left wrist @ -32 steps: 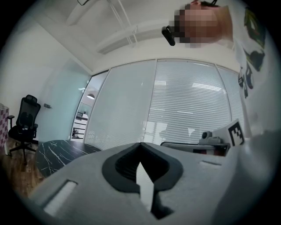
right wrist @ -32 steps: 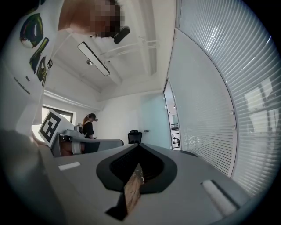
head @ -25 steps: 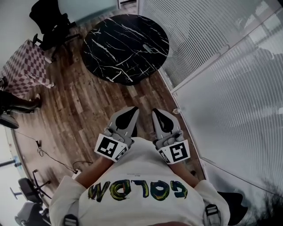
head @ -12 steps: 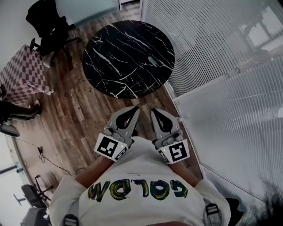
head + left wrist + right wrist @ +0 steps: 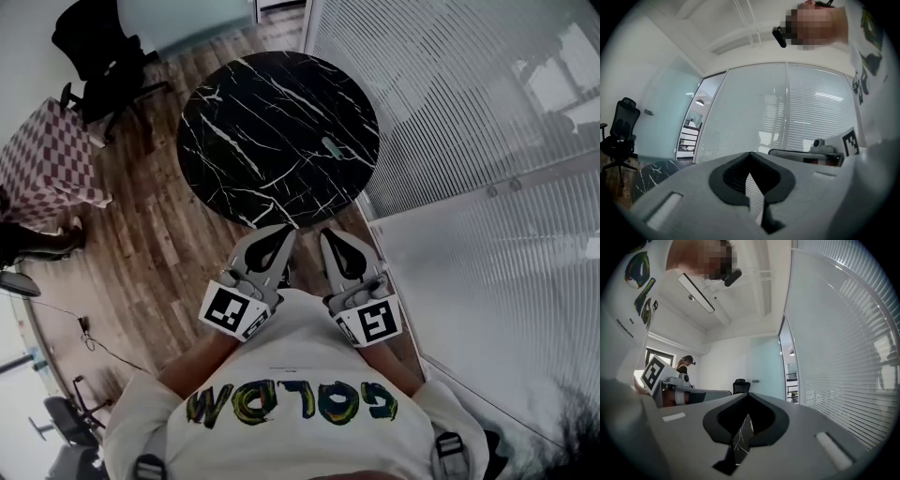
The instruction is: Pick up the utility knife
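Observation:
The utility knife [image 5: 333, 148] is a small grey bar lying on the right part of the round black marble table [image 5: 253, 122] in the head view. Both grippers are held level in front of the person's chest, short of the table's near edge and well apart from the knife. My left gripper [image 5: 285, 231] is shut with nothing in it, and so is my right gripper [image 5: 328, 234]. In the left gripper view the shut jaws [image 5: 750, 155] point at a glass wall. In the right gripper view the shut jaws [image 5: 747, 395] show a sliver of marble below them.
A glass wall with blinds [image 5: 459, 103] runs along the right, close to the table. A black office chair [image 5: 94, 47] and a checkered covered stand [image 5: 47, 159] are at the far left. Cables [image 5: 94, 333] lie on the wooden floor. Another person [image 5: 686, 364] stands far off.
The table has drawn nearer in the head view, its near edge now just ahead of the fingertips. Both grippers keep the same pose before the chest, still shut.

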Motion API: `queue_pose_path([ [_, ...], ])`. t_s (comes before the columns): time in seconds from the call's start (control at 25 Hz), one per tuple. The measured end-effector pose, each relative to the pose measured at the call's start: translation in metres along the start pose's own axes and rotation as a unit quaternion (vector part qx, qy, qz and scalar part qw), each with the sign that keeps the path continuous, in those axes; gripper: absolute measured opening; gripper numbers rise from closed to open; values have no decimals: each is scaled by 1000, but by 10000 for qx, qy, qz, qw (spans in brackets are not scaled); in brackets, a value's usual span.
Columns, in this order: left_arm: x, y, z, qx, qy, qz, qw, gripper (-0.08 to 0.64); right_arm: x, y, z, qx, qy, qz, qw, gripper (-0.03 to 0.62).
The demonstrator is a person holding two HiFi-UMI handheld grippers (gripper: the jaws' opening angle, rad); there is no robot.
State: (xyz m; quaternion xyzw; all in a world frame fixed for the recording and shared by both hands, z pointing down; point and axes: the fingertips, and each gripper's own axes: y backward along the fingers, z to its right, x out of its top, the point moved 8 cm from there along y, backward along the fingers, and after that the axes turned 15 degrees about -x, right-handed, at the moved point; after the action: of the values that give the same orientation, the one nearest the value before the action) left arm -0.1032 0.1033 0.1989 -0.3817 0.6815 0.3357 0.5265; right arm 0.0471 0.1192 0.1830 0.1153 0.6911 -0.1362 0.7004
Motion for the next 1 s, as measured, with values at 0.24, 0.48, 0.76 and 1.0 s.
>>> queue_pose_path([
  [0.24, -3, -4, -16, 38, 51, -18, 10000, 2, -5, -17, 2, 42, -19, -42, 10000, 3],
  [0.48, -10, -10, -21, 29, 86, -80, 9999, 2, -11, -24, 8, 82, -32, -69, 9999, 2],
  [0.76, -7, -11, -31, 91, 40, -24, 9999, 2, -11, -36, 12, 108, 4, -39, 9999, 2],
  [1.0, -4, -17, -39, 208, 49, 37, 9998, 2, -6, -43, 18, 181, 69, -16, 9998, 2],
])
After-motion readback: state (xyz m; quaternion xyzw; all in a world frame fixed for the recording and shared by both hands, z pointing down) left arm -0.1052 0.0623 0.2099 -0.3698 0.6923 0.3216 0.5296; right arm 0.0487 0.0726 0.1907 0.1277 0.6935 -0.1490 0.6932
